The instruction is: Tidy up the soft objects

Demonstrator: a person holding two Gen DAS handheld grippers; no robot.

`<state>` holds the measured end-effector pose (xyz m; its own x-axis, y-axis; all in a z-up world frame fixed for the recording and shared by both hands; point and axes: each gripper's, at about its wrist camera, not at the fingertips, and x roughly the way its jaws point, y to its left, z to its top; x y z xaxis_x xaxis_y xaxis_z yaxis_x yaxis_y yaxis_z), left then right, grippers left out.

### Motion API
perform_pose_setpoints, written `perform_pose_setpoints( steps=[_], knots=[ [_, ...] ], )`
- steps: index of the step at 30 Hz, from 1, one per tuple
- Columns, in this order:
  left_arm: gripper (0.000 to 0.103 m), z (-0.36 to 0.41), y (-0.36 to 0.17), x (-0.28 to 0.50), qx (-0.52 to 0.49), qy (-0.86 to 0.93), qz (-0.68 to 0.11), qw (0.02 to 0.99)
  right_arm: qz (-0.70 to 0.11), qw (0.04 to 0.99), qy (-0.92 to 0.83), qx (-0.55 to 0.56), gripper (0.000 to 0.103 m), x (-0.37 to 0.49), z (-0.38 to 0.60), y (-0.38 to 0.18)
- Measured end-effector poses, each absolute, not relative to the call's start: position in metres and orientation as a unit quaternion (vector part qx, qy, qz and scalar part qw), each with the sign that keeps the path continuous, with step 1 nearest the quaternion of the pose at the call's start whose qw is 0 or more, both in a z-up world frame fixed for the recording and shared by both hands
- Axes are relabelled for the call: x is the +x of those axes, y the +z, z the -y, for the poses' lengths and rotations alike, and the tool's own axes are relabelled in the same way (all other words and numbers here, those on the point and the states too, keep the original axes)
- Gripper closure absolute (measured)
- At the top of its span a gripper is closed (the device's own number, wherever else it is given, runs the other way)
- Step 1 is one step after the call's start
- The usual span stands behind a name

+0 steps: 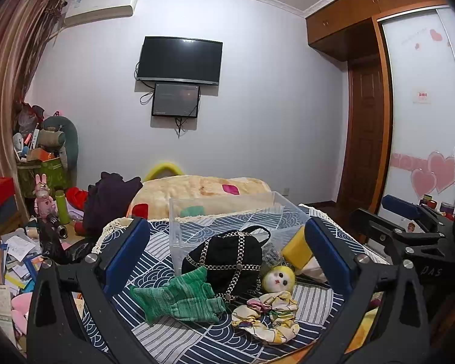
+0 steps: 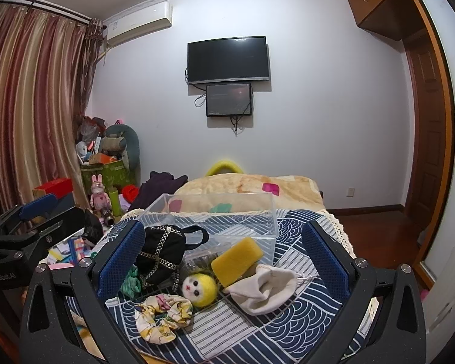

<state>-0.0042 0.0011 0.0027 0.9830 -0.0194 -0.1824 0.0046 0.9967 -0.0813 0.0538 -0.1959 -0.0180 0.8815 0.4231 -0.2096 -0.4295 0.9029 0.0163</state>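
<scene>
Both grippers, left (image 1: 224, 236) and right (image 2: 224, 242), gape empty. We judge the green glove (image 1: 179, 298) lies near-left between the left fingers, long axis left-right. Clear bin (image 1: 227, 215) sits beyond.

A patterned cloth (image 2: 294, 261) carries a clear bin (image 2: 245, 212), black bag (image 2: 160, 248), sponge (image 2: 236, 257), doll head (image 2: 198, 286), scrunchie (image 2: 160, 312), pouch (image 2: 264, 288), green glove (image 1: 179, 300).

Both wrist cameras sit low and close over the near edge of the patterned table (image 1: 173, 339), looking along open fingers toward the far wall and its TV (image 1: 179, 60). The left view stands left of the right one. Both take in the clear bin (image 1: 227, 212), the doll (image 2: 199, 288), and each other's gripper at the frame edge.
</scene>
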Motion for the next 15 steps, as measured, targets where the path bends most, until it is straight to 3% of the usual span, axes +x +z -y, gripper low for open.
perform_pose_setpoints(
  steps=[15],
  knots=[
    [0.0,-0.001,0.0023,-0.0058,-0.044,-0.008,-0.092,0.995,-0.104,0.969,0.223,-0.014,0.0,0.0512,0.1953,-0.0186]
  ],
)
